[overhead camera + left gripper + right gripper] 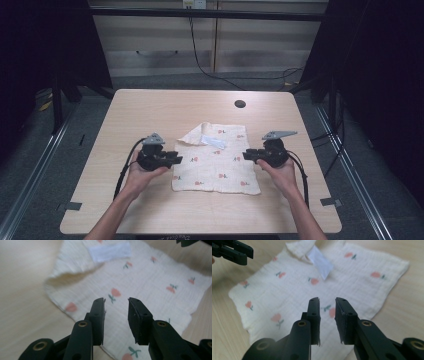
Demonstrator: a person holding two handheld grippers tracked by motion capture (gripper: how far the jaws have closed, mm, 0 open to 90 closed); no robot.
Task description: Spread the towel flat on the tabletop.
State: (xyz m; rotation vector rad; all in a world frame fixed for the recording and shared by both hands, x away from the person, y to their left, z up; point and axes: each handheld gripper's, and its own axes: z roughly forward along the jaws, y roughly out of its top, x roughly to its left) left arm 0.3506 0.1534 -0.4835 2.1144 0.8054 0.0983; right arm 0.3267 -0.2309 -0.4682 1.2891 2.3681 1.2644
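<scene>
A cream cloth [217, 160] printed with small red fruit lies flat on the table, its far left corner folded over so a white label [214, 142] shows. The cloth [140, 282] and label [110, 252] appear past the jaws in the left gripper view, and the cloth [312, 282] with its label [320, 261] in the right gripper view. My left gripper [178, 159] hovers at the cloth's left edge, open, with nothing between its jaws [116, 301]. My right gripper [246, 155] is at the cloth's right edge, also open and empty [327, 300].
The wooden table [150, 110] has a round cable hole [240, 104] near its far edge. Black cables trail from both grippers toward the near edge. Bare tabletop lies all around the cloth. Dark floor and frame rails flank the table.
</scene>
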